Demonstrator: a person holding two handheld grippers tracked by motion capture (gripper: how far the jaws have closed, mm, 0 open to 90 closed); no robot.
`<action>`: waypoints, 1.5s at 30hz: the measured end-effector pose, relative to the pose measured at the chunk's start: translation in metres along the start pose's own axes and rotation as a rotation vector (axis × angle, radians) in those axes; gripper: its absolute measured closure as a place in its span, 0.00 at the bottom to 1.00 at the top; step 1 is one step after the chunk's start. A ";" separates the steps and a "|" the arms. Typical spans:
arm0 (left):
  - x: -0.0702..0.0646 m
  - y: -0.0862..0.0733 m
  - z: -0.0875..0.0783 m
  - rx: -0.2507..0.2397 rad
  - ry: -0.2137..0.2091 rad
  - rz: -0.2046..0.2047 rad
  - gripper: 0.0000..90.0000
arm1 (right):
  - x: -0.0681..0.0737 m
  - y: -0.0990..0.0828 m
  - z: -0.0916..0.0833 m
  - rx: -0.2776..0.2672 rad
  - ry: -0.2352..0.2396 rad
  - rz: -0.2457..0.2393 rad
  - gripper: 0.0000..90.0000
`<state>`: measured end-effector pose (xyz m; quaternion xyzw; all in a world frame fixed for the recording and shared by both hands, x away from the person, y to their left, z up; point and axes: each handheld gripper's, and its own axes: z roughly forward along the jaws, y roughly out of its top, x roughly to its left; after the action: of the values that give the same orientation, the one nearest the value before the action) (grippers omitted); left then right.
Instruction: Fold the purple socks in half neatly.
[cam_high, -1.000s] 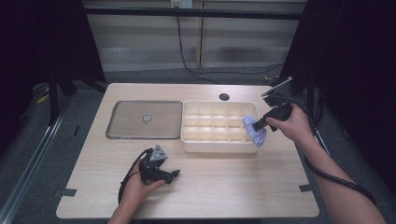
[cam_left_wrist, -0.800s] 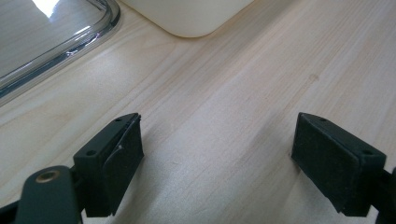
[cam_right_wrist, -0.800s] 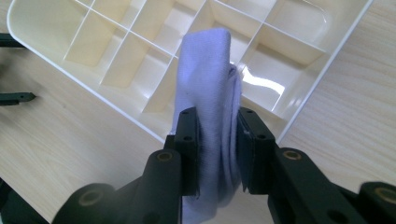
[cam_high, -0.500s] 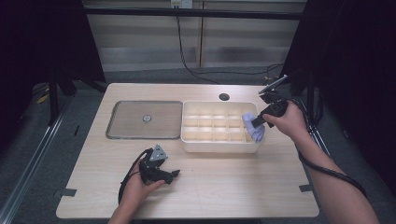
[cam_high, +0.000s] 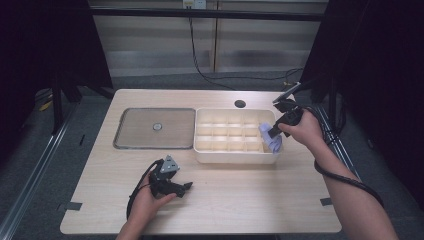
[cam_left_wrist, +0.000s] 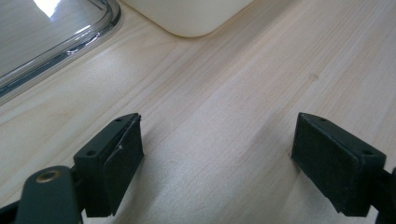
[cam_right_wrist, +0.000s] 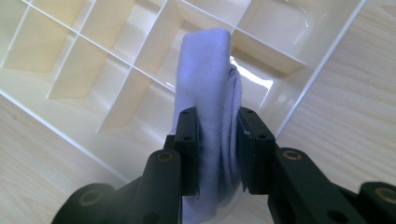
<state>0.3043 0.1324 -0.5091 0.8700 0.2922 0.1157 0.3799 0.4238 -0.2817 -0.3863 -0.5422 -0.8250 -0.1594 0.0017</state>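
High view looks down on the whole surface (cam_high: 240, 190); both gripper views sit close — each sharing the bin (cam_high: 235, 156) (cam_left_wrist: 187, 16) (cam_right_wrist: 116, 135).

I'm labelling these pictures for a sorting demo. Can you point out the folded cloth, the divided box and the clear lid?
folded cloth (cam_right_wrist: 205, 88): right gripper view, on its upper folded end above the tongs.
divided box (cam_high: 235, 156): high view, on its near outer wall.
clear lid (cam_high: 145, 135): high view, on its flat panel near the knob.
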 end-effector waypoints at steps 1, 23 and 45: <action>0.000 0.000 0.000 -0.001 -0.003 -0.006 0.18 | 0.000 0.000 0.001 0.003 -0.003 -0.007 0.80; -0.001 0.000 0.000 -0.001 0.000 -0.012 0.18 | 0.000 -0.009 0.021 0.054 0.000 -0.055 0.80; -0.001 0.000 0.001 -0.006 0.001 -0.017 0.18 | 0.001 -0.015 0.035 0.104 -0.013 -0.054 0.81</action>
<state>0.3042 0.1311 -0.5097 0.8662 0.2993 0.1137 0.3836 0.4156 -0.2768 -0.4229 -0.5199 -0.8465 -0.1130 0.0201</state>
